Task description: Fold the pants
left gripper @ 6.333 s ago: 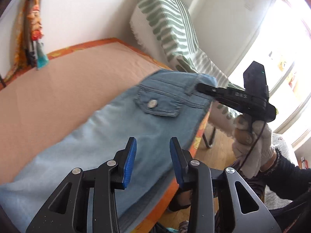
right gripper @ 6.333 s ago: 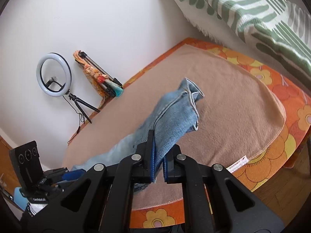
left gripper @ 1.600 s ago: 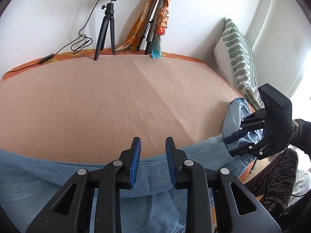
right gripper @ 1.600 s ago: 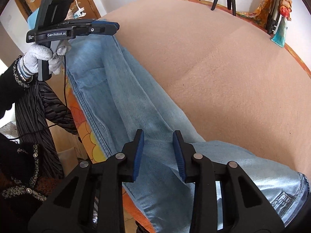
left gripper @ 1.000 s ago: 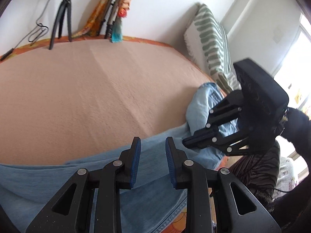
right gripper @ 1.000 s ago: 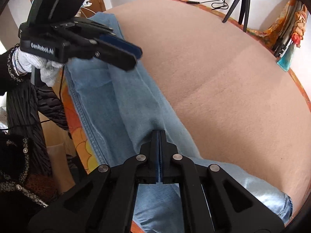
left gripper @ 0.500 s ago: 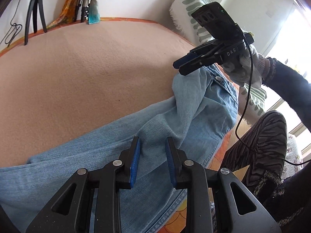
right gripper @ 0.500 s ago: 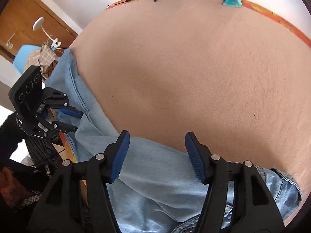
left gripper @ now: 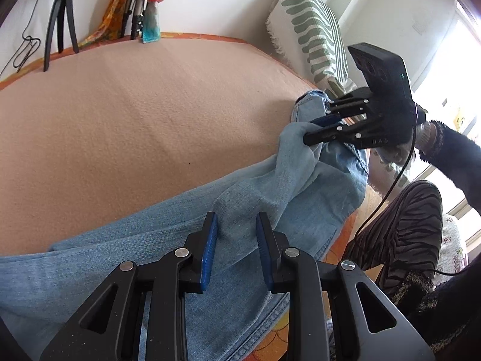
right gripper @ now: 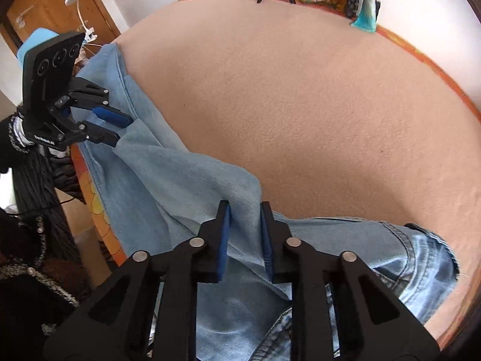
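Light blue denim pants (left gripper: 300,204) lie along the near edge of a tan bed cover (left gripper: 150,105), waistband (right gripper: 421,255) at the right end. A raised ridge of cloth (right gripper: 168,174) runs between the two grippers. My left gripper (left gripper: 237,249) has this ridge between its blue pads; in the right wrist view the left gripper (right gripper: 121,131) shows the cloth drawn up to its tips. My right gripper (right gripper: 245,231) has its jaws closing on a fold that fills the gap. In the left wrist view the right gripper (left gripper: 311,128) lifts that fold off the bed.
A green-striped pillow (left gripper: 309,36) stands at the far right of the bed. A tripod (left gripper: 60,21) and bright cloth-wrapped poles (left gripper: 150,21) lean on the back wall. The person's striped leg (left gripper: 405,225) is beside the orange floral bed edge (right gripper: 93,198). A wooden door (right gripper: 45,9) stands left.
The right jaws, wide apart half a second ago, have narrowed onto a fold of denim. The right gripper has dropped lower over the waist end. The cloth now tents between both grippers.
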